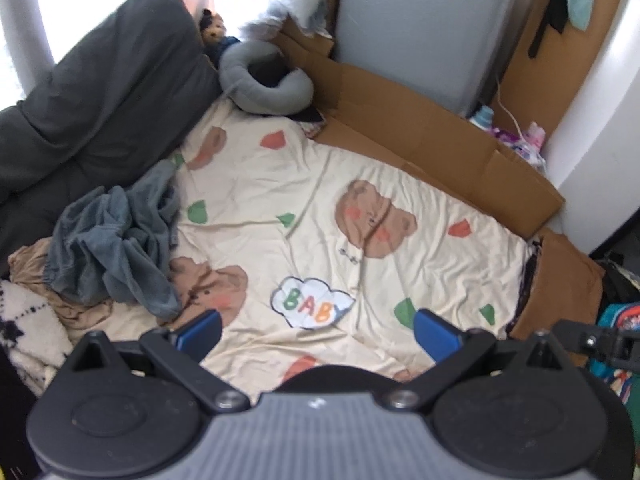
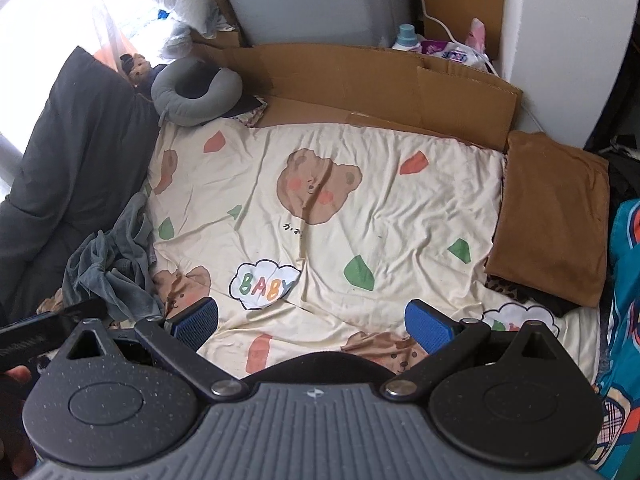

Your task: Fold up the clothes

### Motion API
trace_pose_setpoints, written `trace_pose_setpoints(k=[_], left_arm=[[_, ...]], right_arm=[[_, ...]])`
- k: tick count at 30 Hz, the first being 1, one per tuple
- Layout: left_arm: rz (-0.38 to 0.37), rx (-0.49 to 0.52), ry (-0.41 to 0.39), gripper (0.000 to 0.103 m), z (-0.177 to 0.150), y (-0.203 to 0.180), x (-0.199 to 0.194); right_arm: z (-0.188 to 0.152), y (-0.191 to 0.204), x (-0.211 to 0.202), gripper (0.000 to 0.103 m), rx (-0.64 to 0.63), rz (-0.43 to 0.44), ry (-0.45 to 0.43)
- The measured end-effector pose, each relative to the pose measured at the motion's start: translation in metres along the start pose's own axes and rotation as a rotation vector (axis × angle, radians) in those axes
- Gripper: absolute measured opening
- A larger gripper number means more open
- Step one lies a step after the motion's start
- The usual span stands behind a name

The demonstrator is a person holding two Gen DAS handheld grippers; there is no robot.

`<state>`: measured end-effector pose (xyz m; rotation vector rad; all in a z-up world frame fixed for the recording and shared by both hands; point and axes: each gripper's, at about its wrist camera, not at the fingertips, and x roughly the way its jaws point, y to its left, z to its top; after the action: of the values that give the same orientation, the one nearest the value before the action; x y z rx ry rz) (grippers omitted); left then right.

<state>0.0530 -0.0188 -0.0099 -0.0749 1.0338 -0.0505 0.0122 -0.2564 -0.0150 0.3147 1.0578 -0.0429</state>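
1. While both tools are hovering above the bed, the left hand-held gripper [image 1: 318, 330] is holding its blue pads wide apart, gripping nothing.
2. The right hand-held gripper [image 2: 312, 322] is likewise gaping, empty.
3. A crumpled grey-blue garment [image 1: 116, 244] is lying at the left edge of the cream bear-print sheet [image 1: 320, 208], against a dark grey cushion [image 1: 100, 88].
4. A folded brown garment [image 2: 556, 216] is sitting at the sheet's right edge, topping a small stack.
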Motion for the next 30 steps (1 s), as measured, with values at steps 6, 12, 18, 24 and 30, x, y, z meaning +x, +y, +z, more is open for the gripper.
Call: trace_pose_setpoints(k=[6, 12, 18, 24, 30], left_arm=[[-0.001, 0.035, 0.010, 0.103, -0.006, -0.012, 0.008], [-0.001, 0.065, 0.002, 0.103, -0.009, -0.019, 0.012], [0.014, 0.093, 0.017, 0.103, -0.006, -0.024, 0.017], [0.033, 0.115, 0.005, 0.103, -0.006, -0.027, 0.017], [0.019, 0.111, 0.002, 0.102, -0.004, -0.025, 0.017]], right_arm=[[-0.002, 0.015, 0.008, 0.102, -0.023, -0.001, 0.015], [-0.006, 0.027, 0.012, 0.102, -0.058, 0.012, 0.010], [-0.006, 0.030, 0.017, 0.102, -0.075, -0.020, 0.020], [-0.006, 0.031, 0.018, 0.102, -0.101, -0.042, 0.023], [-0.005, 0.028, 0.016, 0.102, -0.110, -0.069, 0.006]])
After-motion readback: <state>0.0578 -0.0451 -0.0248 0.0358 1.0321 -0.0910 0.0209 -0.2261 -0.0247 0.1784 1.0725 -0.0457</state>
